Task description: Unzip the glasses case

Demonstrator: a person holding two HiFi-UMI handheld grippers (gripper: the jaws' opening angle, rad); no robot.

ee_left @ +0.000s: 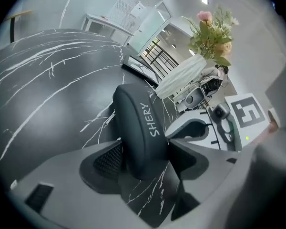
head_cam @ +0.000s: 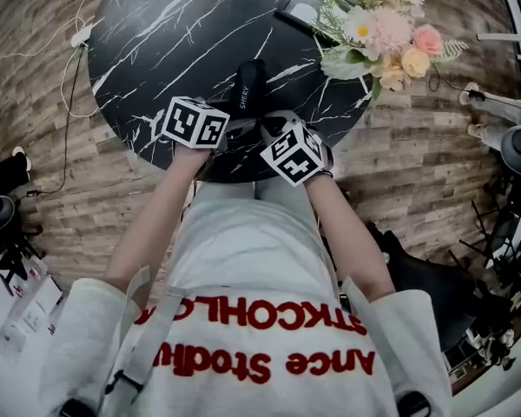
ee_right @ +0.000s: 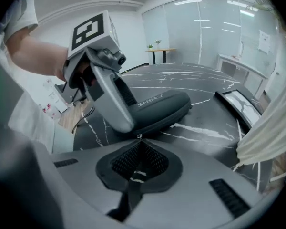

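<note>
While lying lengthwise near the front edge of a round black marbled tabletop [head_cam: 156, 42], zipped shut as far as can be seen: a dark grey glasses case [head_cam: 247, 89]. Clamped across its near end by the left gripper [ee_left: 142, 151], fingers spread wide, both pads seeming to press its sides. Just beside, the right gripper [ee_right: 139, 142], fingers clenched tight on a tiny metal tab at the case's seam, probably the zip pull [ee_right: 139, 136]. Likely trouble from here: tab slipping out of so small a pinch once pulled; case sliding or swivelling toward the tabletop's edge under too loose a left hold; zip jamming at the rounded corner if dragged off the line of the seam.
</note>
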